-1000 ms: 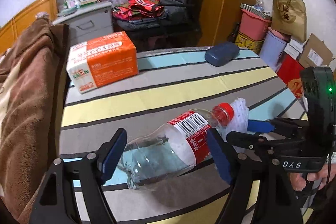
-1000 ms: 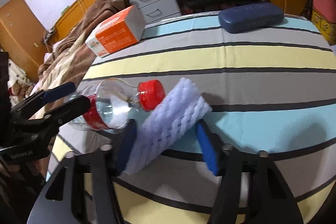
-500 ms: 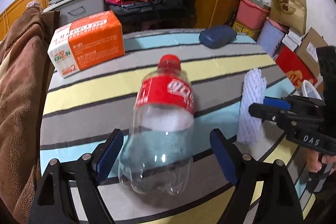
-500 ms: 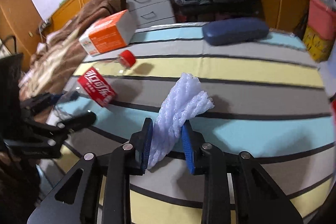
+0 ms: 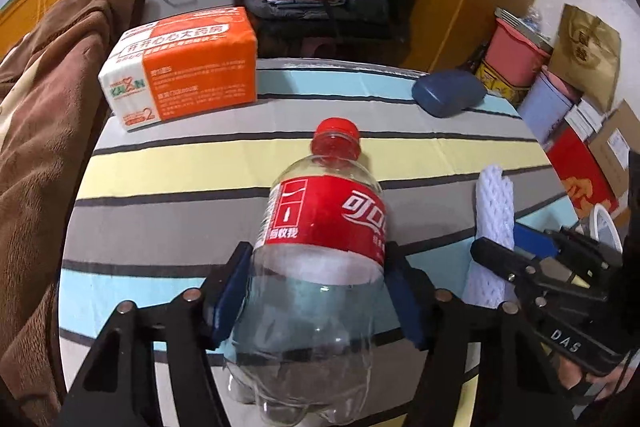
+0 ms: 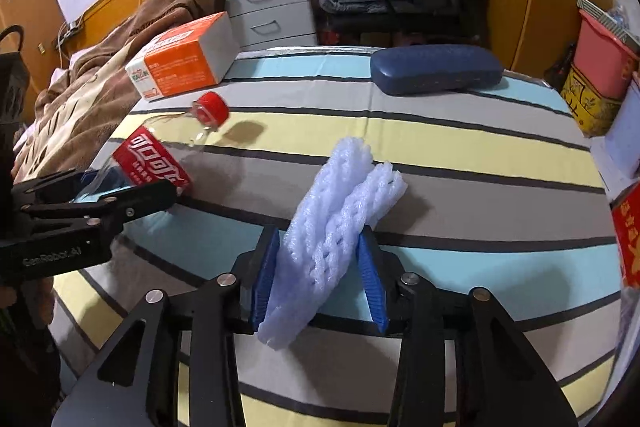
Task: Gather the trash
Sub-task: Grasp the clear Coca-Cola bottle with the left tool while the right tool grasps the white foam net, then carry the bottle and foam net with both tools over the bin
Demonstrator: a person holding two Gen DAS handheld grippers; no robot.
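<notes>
Here the left gripper (image 5: 316, 291) is clamped on the clear plastic cola bottle with red label and red cap (image 5: 320, 247); its jaws have just been closing, and the blue pads now press both sides of the bottle's body just below the label. The bottle's long axis runs straight ahead along the fingers, cap pointing away from the gripper, base nearest the camera. In the right wrist view the bottle appears tilted, cap end raised above the striped tablecloth (image 6: 460, 131).

The right gripper (image 6: 320, 279) has the white foam mesh sleeve (image 6: 340, 211) between its blue pads; the jaws have just been opening somewhat, yet both pads appear to touch the foam, which stands tilted up and away from the fingers. The grip is judged light.

Each hand has its own item, so neither needs to reach across. No bin is visible. The orange and white carton (image 5: 184, 67) and dark blue spectacle case (image 6: 436, 69) lie well apart at the far edge.
</notes>
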